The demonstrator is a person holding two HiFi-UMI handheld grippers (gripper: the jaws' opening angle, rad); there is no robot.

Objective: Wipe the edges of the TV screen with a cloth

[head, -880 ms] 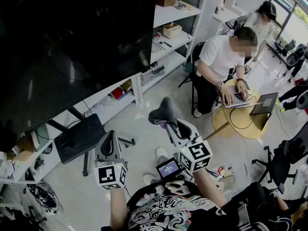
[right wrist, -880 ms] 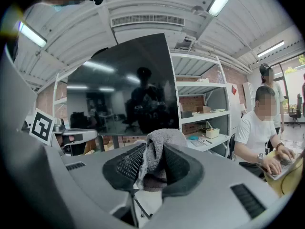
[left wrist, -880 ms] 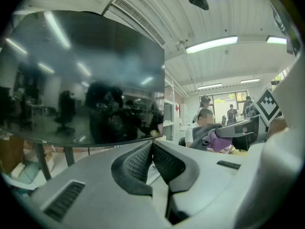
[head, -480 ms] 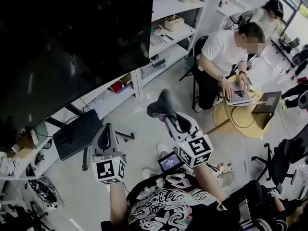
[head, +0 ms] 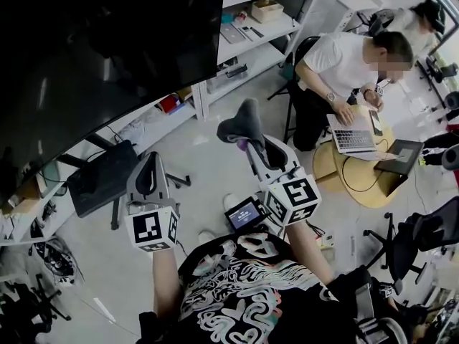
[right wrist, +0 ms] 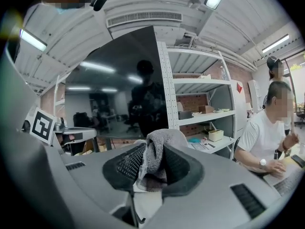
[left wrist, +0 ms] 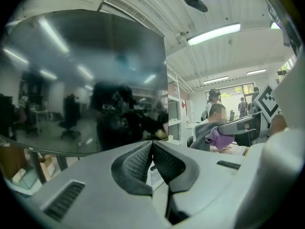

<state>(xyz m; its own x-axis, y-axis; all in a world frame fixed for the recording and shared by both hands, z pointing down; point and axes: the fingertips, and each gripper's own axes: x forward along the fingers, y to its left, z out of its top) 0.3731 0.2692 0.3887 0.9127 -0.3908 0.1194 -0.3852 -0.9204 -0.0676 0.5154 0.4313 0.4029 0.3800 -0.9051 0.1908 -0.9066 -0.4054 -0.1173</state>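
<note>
The big dark TV screen (head: 100,63) fills the upper left of the head view; it also shows in the left gripper view as the TV screen (left wrist: 81,80) and in the right gripper view as the TV screen (right wrist: 119,99). My right gripper (head: 242,136) is shut on a grey cloth (right wrist: 155,154), whose bunched end, the cloth (head: 240,124), sticks out beyond the jaws, below the screen's lower right corner and apart from it. My left gripper (head: 147,170) is shut with nothing in it, jaws touching, held lower and to the left, under the screen's bottom edge.
White shelving (head: 251,27) with boxes stands right of the screen. A black stand base (head: 100,181) sits on the floor below it. A seated person (head: 344,70) works at a laptop on a round table (head: 358,170) to the right. Office chairs (head: 409,242) stand at the right.
Both grippers have risen slightly toward the screen, the right one still holding the cloth. The view has shifted, so the seated person and table sit further right.
</note>
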